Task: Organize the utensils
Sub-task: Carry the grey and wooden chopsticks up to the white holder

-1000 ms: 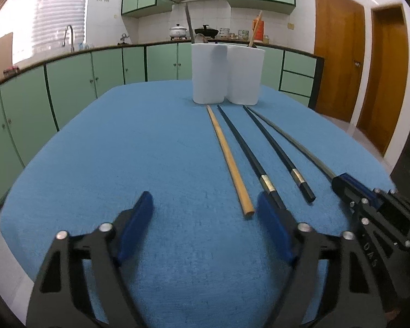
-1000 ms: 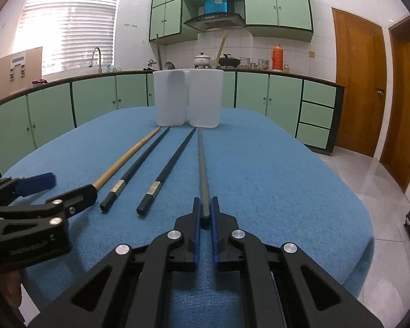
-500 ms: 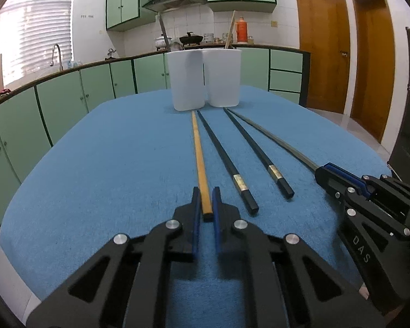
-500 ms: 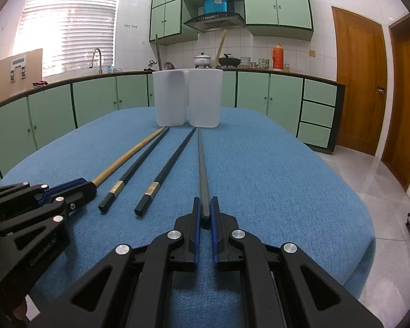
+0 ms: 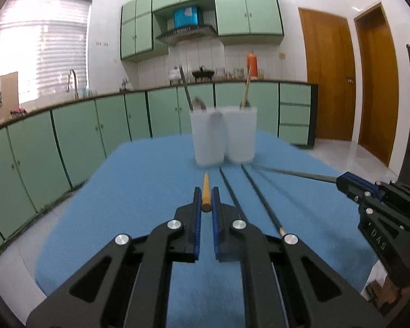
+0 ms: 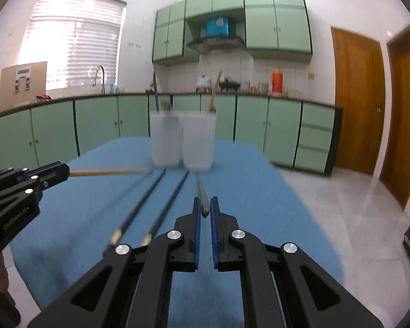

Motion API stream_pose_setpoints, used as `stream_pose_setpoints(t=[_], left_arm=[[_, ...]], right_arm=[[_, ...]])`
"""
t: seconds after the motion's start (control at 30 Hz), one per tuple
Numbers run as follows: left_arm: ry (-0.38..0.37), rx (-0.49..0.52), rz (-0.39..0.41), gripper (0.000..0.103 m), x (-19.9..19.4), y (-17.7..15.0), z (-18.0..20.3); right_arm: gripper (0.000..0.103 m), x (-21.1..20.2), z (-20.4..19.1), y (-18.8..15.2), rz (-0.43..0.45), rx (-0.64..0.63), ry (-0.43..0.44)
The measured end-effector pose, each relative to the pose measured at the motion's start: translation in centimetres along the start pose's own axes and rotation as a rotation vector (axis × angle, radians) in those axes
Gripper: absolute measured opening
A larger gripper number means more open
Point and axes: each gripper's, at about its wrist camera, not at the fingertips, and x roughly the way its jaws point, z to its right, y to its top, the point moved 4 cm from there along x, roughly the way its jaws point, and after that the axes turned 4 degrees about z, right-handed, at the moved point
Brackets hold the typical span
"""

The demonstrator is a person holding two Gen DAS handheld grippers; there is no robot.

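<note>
My left gripper (image 5: 206,201) is shut on the end of a wooden chopstick (image 5: 205,191) and holds it lifted above the blue tablecloth (image 5: 139,191); it also shows in the right wrist view (image 6: 109,172). My right gripper (image 6: 204,207) is shut on the end of a grey chopstick (image 6: 202,195), also lifted, seen from the left wrist (image 5: 295,174). Two black chopsticks (image 5: 259,199) (image 6: 150,205) lie on the cloth between them. Two white cups (image 5: 224,136) (image 6: 181,140) stand at the far end, each holding a utensil.
The table's edges fall away left, right and behind the cups. Green kitchen cabinets (image 5: 68,136) run behind the table, and wooden doors (image 5: 374,82) stand at the right.
The left gripper closed on the wooden chopstick, and both grippers have lifted their chopsticks off the cloth. Both views have tilted upward and show motion blur.
</note>
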Motion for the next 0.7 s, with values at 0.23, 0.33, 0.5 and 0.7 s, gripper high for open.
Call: stream_pose_setpoints(t=[0.23,0.33,0.5,0.7], left_arm=[[-0.016,0.013,0.113,0.006,-1.0,5.2,-0.4],[-0.038,0.007,0.141,0.006,-0.7,7.5,-0.4],[-0.079,-0.002,0.149,0.006,0.1,11.0,-0.3],[-0.112,-0.045,0.115,0.006,1.8,13.7,-1.0]], right_arm=[[0.007,-0.4,0.8,6.7,0.087,-0.004,0.058],[0.006,0.5,1.4,9.3,0.073,0.021,0.100],[0.006,2.1,2.1,13.2,0.037,0.055,0.165],[0.006,3.6,2.3,16.6,0.023,0.044,0.193]])
